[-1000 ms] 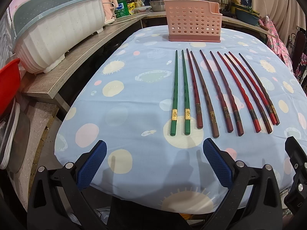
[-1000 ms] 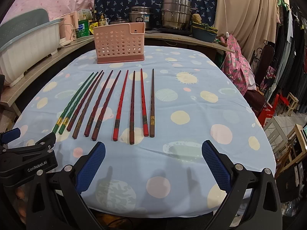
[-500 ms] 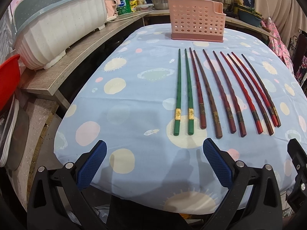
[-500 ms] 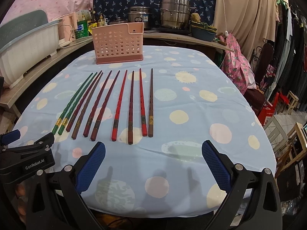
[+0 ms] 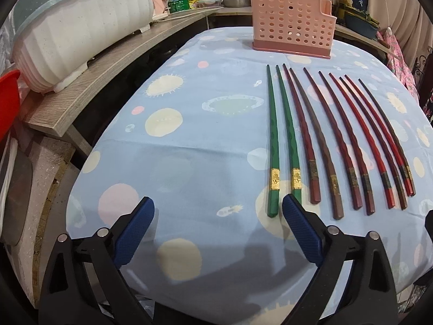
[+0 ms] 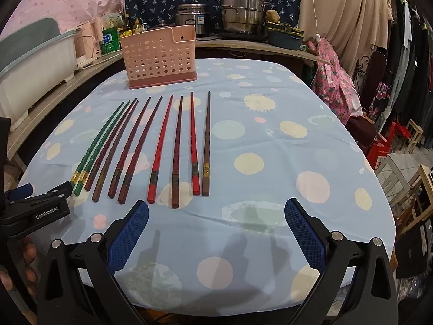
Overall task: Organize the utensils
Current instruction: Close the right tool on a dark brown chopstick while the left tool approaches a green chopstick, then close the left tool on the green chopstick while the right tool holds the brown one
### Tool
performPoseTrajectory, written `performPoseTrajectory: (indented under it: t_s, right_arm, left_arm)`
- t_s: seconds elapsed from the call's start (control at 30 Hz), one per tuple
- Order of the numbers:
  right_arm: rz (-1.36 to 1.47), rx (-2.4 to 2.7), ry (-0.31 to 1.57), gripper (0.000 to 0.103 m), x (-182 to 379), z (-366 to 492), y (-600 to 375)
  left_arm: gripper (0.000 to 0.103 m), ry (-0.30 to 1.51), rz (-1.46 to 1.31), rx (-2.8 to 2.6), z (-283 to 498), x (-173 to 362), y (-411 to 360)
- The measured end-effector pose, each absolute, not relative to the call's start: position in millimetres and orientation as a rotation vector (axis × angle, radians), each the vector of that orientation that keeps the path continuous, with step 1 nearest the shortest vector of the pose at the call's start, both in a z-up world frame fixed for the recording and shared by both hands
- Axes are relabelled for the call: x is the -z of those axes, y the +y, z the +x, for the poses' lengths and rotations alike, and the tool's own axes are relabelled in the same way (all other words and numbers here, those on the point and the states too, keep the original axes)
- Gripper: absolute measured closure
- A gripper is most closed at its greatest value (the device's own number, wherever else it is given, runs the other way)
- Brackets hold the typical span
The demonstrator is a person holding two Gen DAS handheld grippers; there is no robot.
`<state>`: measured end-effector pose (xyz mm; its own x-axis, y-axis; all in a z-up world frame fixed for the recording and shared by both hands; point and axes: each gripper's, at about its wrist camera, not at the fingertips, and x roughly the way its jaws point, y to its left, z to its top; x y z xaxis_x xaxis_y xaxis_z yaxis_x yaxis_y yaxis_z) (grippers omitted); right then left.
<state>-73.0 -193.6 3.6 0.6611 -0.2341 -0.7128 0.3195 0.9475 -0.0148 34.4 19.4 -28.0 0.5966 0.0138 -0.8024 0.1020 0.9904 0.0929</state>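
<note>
Several chopsticks lie side by side on the blue dotted tablecloth (image 5: pixel 189 140): two green ones (image 5: pixel 273 140) at the left, then dark red, brown and bright red ones (image 5: pixel 349 135). A pink perforated utensil holder (image 5: pixel 291 32) stands upright beyond their tips. My left gripper (image 5: pixel 217 216) is open and empty, its right pad just short of the green chopsticks' thick ends. My right gripper (image 6: pixel 216 222) is open and empty, just before the ends of the right-hand chopsticks (image 6: pixel 205 146). The holder (image 6: pixel 159 57) and the green pair (image 6: pixel 94 146) also show in the right wrist view.
A white and teal dish rack (image 5: pixel 75 27) sits on a wooden shelf (image 5: pixel 108 75) left of the table. Pots (image 6: pixel 240 13), bottles and a basin line the back counter. Clothes and chairs stand to the right. The left gripper's body (image 6: pixel 35 208) shows at the right view's left edge.
My left gripper has moved forward and to the left, closing on the green chopsticks' ends. My right gripper has edged slightly forward. Nothing on the table has moved.
</note>
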Motion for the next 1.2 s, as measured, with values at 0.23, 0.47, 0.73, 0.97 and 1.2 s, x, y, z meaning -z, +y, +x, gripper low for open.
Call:
performPoseTrajectory:
  t_s: [0.23, 0.47, 0.73, 0.97, 1.2]
  right_arm:
    - [0.136, 0.321, 0.787, 0.009, -5, -56, -207]
    - [0.183, 0.282, 0.818, 0.050, 0, -25, -222]
    - [0.201, 0.244, 0.855, 0.075, 10, -2, -222]
    - [0.216, 0.236, 0.868, 0.084, 16, 2, -225]
    - [0.189, 0.234, 0.877, 0.094, 20, -3, -222]
  left_arm:
    - [0.021, 0.931, 0.114, 0.073, 45, 30, 21]
    - [0.037, 0.946, 0.080, 0.121, 49, 29, 19]
    - [0.038, 0.955, 0.068, 0.119, 51, 29, 22]
    - [0.038, 0.953, 0.070, 0.118, 51, 29, 23]
    - [0.039, 0.954, 0.069, 0.123, 51, 29, 23]
